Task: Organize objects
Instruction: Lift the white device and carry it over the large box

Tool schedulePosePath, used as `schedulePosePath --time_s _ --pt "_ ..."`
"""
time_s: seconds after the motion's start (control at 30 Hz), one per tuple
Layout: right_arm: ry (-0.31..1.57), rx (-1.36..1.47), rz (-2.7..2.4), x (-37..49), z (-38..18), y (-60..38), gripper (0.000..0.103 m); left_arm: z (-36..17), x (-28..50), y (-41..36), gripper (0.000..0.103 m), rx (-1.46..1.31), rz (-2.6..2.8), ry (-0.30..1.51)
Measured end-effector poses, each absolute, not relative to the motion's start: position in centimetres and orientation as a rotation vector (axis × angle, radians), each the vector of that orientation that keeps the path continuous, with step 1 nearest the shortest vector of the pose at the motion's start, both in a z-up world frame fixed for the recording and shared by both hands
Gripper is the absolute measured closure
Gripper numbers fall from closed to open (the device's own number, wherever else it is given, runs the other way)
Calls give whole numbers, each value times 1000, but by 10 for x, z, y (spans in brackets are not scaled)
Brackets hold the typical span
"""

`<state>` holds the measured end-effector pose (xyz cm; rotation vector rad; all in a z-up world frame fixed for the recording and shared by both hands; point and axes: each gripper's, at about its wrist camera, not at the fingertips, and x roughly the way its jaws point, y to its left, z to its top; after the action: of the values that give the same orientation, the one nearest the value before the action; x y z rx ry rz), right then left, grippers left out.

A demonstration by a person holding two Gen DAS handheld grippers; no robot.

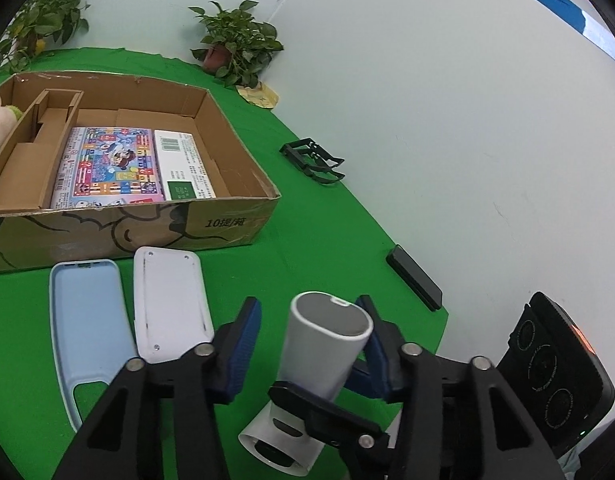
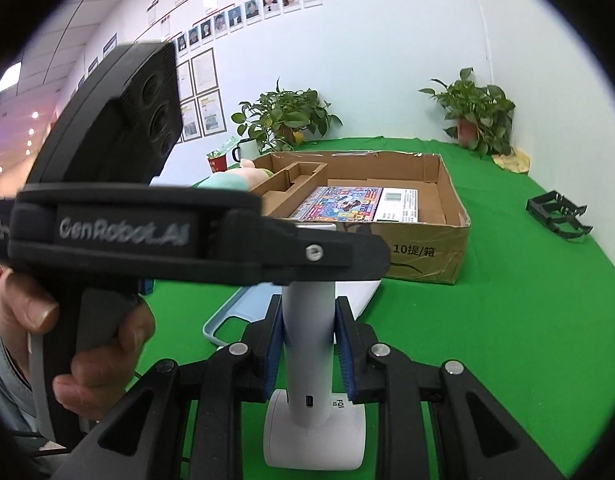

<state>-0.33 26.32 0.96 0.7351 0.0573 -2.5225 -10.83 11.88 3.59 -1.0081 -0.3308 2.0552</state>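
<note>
From the left wrist we look down on the left tool [image 1: 307, 304], its blue pads spread around the upright grey-topped end of the white handheld device [image 1: 327, 344]; the left-hand pad stands clear of it, the other is right against it. Only the right wrist view shows the real grip: the right tool [image 2: 308, 304] pinches the device's stem between both pads just above the green desk [image 1: 327, 240], in front of the cardboard box [image 1: 211, 224]. That view alone also gives us the hand [image 2: 87, 340] around the left tool's handle, a plush toy [image 2: 235, 178] and a red mug [image 2: 218, 162] beyond the box, and a row of portrait photos [image 2: 267, 2] on the wall. Only the left view shows one black slab [image 1: 415, 282] at the desk's edge. We count one cardboard box holding two flat packs, a colourful game box [image 1: 111, 164] and a white barcoded carton [image 1: 183, 164]; one pale blue case shell [image 1: 83, 320] beside one white back panel [image 1: 171, 304]; one black clip frame [image 1: 311, 160]; and two potted plants [image 1: 239, 44].
</note>
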Motion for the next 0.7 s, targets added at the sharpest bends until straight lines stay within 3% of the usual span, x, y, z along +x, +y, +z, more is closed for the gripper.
schedulePosePath --time_s 0.07,0.7 --pt "57 737 -2529 -4 9 263 80 39 -105 122 71 -994 2054 -302" --pt "27 530 -2614 -43 66 268 81 135 -133 145 72 -779 2174 -93"
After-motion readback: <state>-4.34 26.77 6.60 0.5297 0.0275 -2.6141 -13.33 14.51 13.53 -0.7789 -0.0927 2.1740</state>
